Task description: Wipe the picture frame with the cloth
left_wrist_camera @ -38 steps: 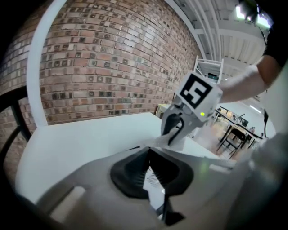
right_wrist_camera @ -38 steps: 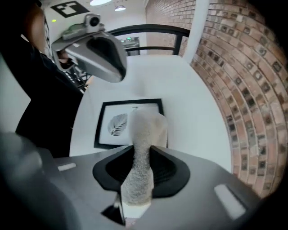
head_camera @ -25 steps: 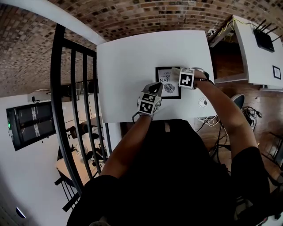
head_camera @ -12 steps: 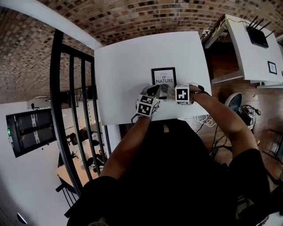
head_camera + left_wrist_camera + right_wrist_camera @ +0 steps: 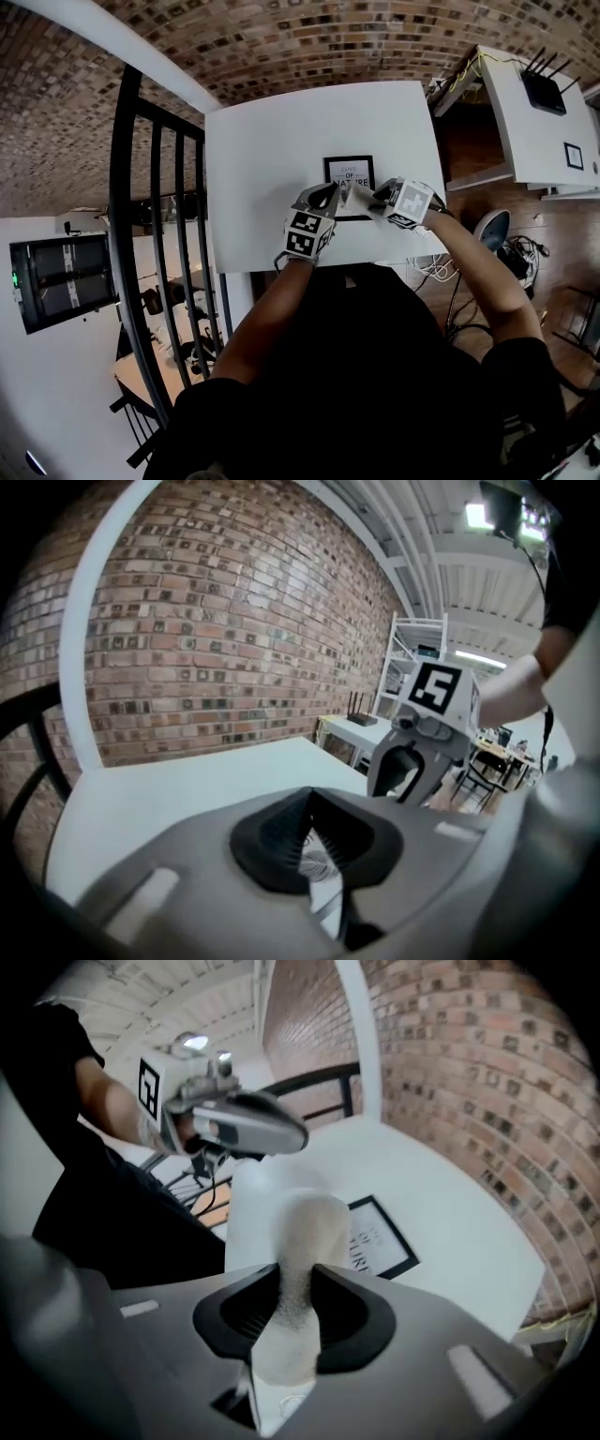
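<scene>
The black picture frame [image 5: 349, 166] with a white "NATURE" leaf print lies flat on the white table [image 5: 272, 141]. It also shows in the right gripper view, where the picture frame [image 5: 384, 1239] sits just past the cloth. My left gripper [image 5: 329, 194] is shut, its tips down on the frame's near left part; the leaf print shows behind its pads [image 5: 281, 841]. My right gripper [image 5: 380, 195] is shut on a pale cloth [image 5: 359, 199] that hangs over the frame's near right part. The cloth [image 5: 302, 1232] sticks out between the pads and hides part of the frame.
A black metal railing [image 5: 150, 187] runs along the table's left side. To the right stand a white desk [image 5: 539, 122] with a router [image 5: 551, 92], a chair [image 5: 491, 227] and cables on the wood floor. The table's near edge lies just under both grippers.
My right gripper has carried the cloth from the frame's far right side down to its near right part and turned toward the left gripper. The left gripper has stayed at the frame's near left.
</scene>
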